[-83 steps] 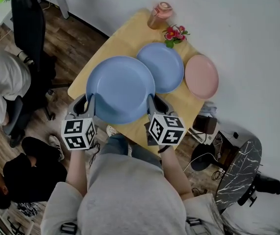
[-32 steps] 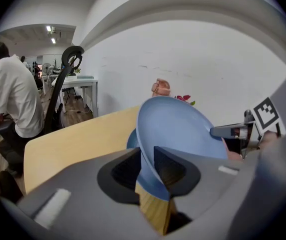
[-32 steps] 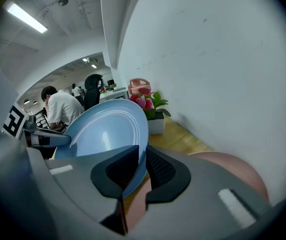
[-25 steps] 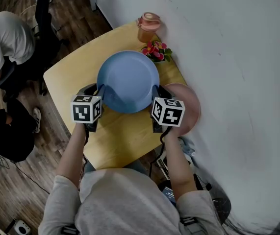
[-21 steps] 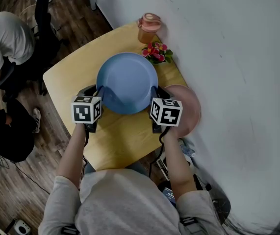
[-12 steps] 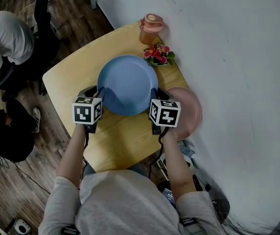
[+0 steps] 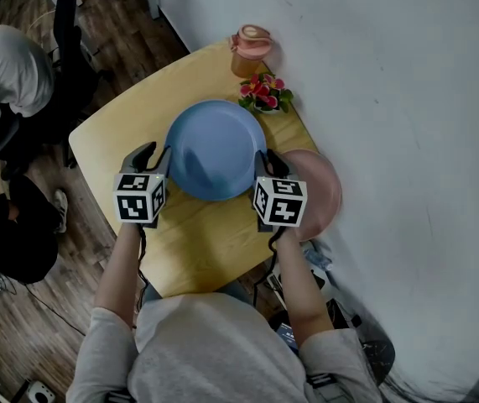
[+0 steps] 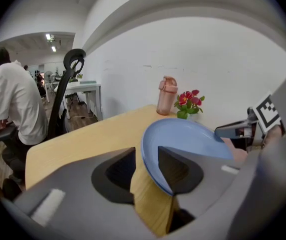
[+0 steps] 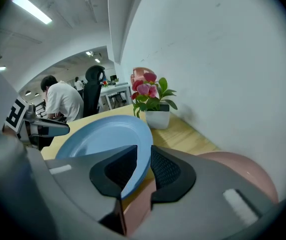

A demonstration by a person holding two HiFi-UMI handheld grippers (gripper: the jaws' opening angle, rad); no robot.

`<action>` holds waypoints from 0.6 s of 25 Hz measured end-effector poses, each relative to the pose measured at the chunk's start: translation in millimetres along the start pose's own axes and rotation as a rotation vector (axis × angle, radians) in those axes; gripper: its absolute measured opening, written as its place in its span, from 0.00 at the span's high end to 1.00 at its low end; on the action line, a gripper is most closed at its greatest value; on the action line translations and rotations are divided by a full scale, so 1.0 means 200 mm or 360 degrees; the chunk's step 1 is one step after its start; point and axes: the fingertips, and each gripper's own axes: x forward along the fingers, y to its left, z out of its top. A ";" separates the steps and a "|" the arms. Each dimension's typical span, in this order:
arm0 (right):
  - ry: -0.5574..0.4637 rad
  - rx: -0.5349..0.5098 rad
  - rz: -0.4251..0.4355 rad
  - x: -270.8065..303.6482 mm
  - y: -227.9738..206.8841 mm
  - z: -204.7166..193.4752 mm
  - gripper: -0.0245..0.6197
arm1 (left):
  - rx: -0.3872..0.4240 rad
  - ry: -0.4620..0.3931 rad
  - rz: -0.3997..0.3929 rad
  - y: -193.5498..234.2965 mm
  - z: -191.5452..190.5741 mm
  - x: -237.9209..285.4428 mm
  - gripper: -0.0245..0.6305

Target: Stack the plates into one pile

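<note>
Blue plate (image 7: pixel 214 149) sits at mid counter (image 7: pixel 109 137), level or nearly so; what lies beneath it is hidden, so I cannot tell whether it rests on bare wood or on another plate. The left tongs (image 7: pixel 153 154) stand at its left rim with jaws wide. They have just been opening, and the rim sits in the gap against the inner jaw without being pinched. The right tongs (image 7: pixel 266 163) are at the right rim, jaws narrow, with the plate's edge between the pads and apparently clamped. The pink plate (image 7: pixel 325 185) lies flat just beside, at the right edge of the counter and partly under the right tongs; whether the two rims overlap cannot be made out. Flowers (image 7: pixel 260 93) and a bottle (image 7: pixel 247 47) stand at the far side, clear of the work. Judgement: the step in hand is the release of the blue plate after placing, done on the left and not yet on the right. The next move calls for the right tongs to open and both to draw back toward the near side without dragging the plate. The pink plate, being the smaller, should then be taken by its rim and set on top of the blue one.
</note>
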 end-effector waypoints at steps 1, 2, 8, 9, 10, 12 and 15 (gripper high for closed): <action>-0.0031 -0.0003 0.0025 -0.01 0.01 0.02 0.86 | 0.0021 -0.0024 0.0012 0.00 0.02 -0.02 0.67; -0.0064 -0.0014 0.0051 -0.03 0.03 0.05 0.86 | 0.0042 -0.0054 0.0025 0.00 0.04 -0.04 0.69; -0.0300 -0.0074 0.0190 -0.18 0.19 0.21 0.96 | 0.0220 -0.0319 0.0107 -0.06 0.23 -0.25 0.86; -0.0332 -0.0086 0.0193 -0.21 0.21 0.22 0.96 | 0.0239 -0.0367 0.0115 -0.07 0.27 -0.30 0.87; -0.0365 -0.0097 0.0192 -0.24 0.23 0.24 0.96 | 0.0247 -0.0416 0.0119 -0.08 0.30 -0.34 0.87; -0.0436 -0.0110 0.0181 -0.31 0.26 0.27 0.96 | 0.0248 -0.0513 0.0112 -0.10 0.36 -0.44 0.87; -0.0542 -0.0096 0.0189 -0.42 0.30 0.33 0.96 | 0.0267 -0.0645 0.0085 -0.13 0.44 -0.58 0.87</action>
